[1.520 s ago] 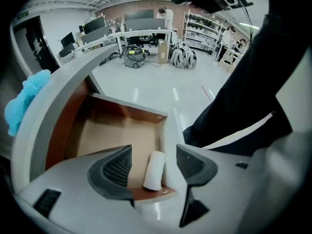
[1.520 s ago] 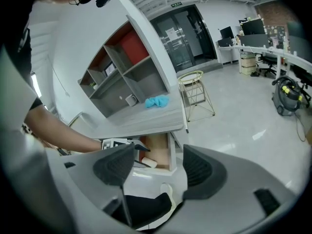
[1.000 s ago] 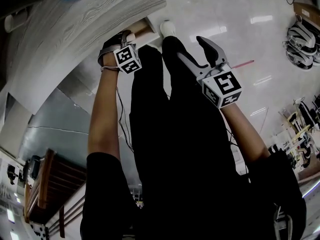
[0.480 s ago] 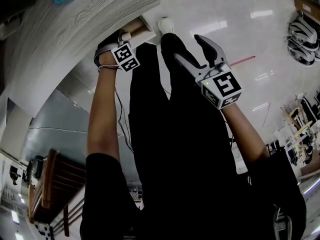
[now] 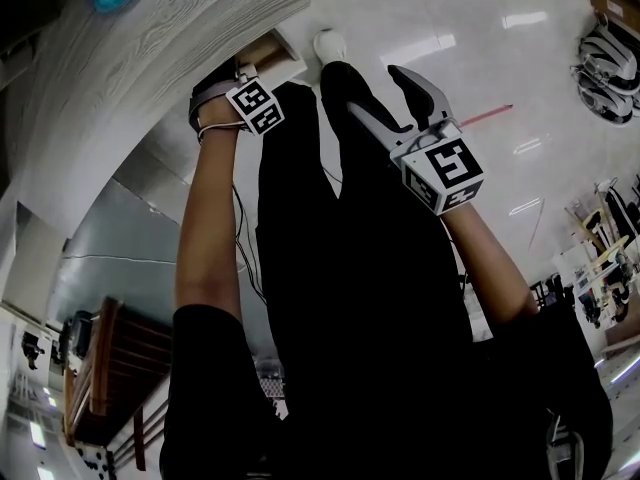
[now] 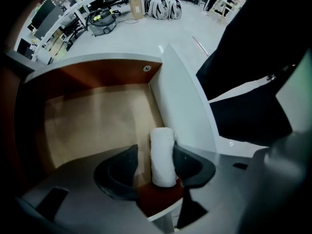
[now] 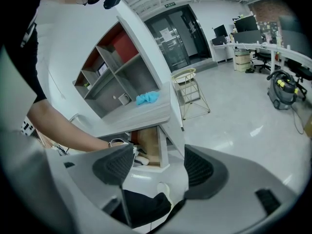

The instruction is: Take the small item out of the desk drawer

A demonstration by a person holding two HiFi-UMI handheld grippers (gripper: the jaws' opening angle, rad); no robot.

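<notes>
The desk drawer (image 6: 92, 116) is pulled out, showing a bare wooden bottom and a white front wall (image 6: 180, 106). A small white roll (image 6: 163, 155) stands in its near right corner. My left gripper (image 6: 156, 154) points straight down into the drawer and straddles the roll. Its jaws have just been closing: the right pad is at the roll, and a gap shows at the left pad. In the head view only its marker cube (image 5: 253, 105) shows, at the drawer (image 5: 268, 53). My right gripper (image 5: 372, 88) hangs open and empty over the person's legs, well short of the drawer (image 7: 148, 143).
The grey woodgrain desk top (image 5: 150, 58) overhangs the drawer and carries a teal cloth (image 7: 147, 97). A white shoe (image 5: 328, 43) stands by the drawer front. Shelving (image 7: 109, 67), a wire stool (image 7: 187, 82) and a vacuum cleaner (image 7: 285, 89) stand further off.
My left hand has sunk a little deeper into the drawer. The right gripper has stayed where it was, still open.
</notes>
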